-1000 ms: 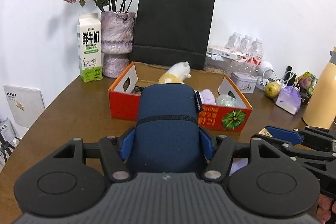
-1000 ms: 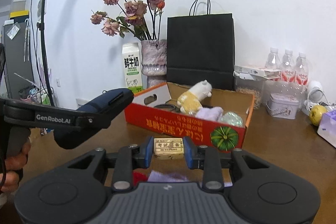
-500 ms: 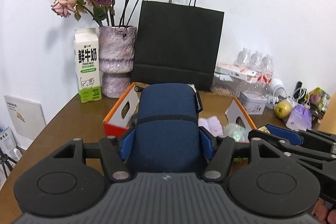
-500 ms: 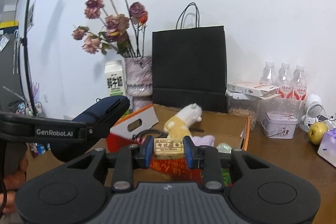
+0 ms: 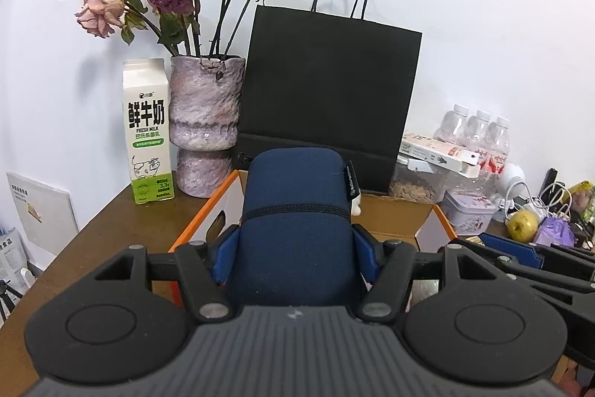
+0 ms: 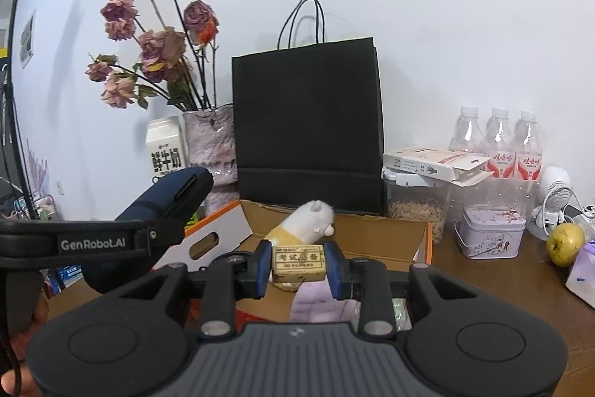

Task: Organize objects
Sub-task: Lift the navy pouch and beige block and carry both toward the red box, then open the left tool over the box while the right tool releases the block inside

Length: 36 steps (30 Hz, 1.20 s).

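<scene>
Left tongs clamp soft navy pouch; right tongs pinch rectangular eraser.

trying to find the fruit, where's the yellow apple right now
The yellow apple sits on the table at the far right of the right wrist view, just right of the small tin and beside a purple pouch.

Navy pouch, black bag
</scene>
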{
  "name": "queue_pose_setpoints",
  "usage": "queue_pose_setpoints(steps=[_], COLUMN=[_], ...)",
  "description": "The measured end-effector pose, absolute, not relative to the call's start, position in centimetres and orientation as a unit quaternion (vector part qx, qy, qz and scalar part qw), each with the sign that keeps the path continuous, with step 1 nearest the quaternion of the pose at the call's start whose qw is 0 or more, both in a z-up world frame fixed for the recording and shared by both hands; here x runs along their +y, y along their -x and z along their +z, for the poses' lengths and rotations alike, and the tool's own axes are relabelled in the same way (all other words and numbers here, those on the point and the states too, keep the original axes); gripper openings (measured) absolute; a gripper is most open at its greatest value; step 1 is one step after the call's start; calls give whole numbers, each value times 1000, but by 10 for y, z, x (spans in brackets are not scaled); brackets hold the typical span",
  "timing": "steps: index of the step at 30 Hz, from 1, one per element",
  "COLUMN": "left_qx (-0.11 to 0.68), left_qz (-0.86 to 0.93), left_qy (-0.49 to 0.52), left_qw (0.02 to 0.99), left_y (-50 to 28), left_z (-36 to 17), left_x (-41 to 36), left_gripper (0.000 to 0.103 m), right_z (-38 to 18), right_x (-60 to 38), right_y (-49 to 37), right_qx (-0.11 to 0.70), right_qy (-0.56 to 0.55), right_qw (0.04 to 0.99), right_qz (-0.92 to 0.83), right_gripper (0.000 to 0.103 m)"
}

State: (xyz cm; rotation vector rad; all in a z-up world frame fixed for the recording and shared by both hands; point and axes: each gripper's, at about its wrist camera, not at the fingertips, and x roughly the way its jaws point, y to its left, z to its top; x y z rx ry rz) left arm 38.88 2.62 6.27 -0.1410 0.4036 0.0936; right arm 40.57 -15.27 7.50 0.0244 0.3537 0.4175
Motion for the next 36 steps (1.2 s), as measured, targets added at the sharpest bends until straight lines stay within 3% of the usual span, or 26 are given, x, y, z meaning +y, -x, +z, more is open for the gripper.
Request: queue_pose_setpoints(steps=[36], left_qx=[222], left_qz=[51], left_qy=[38], left_qw=[973], left_y=[-497], left_z=[36], left_x=[26], left_gripper=[64], right_z=[37], right_x=[-136], right_y=[-495], right_qx=[205], right_qy=[2], right_qw=[964], right_qz=[169], right_gripper=[29])
